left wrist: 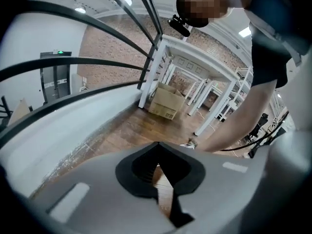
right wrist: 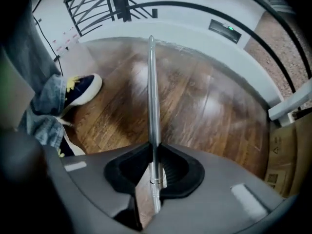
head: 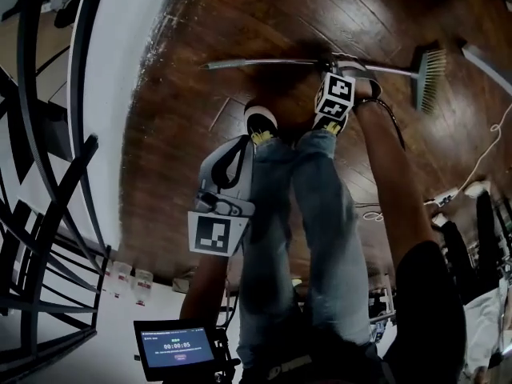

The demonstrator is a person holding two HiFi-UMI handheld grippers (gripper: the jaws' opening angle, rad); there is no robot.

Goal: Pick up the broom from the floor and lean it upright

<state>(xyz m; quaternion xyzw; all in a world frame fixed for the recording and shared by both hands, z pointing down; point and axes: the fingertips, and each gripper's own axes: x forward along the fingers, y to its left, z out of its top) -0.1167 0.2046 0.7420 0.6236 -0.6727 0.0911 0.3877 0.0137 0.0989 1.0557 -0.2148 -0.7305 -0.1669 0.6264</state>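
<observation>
Clamping right hand-held gripper (right wrist: 155, 179) mid-handle on the broom (head: 264, 63), lying on the floor (head: 192, 126) across the frame's top; probably handling light, stiff, slippery along its metal handle. Holding left hand-held gripper (left wrist: 157, 191) together, empty.

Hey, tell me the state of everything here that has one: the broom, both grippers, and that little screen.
broom: lying flat on the floor, not yet lifted.
right gripper: pointing down, jaws closed on the broom.
left gripper: jaws together, nothing between them.
screen: switched on, lit.
</observation>
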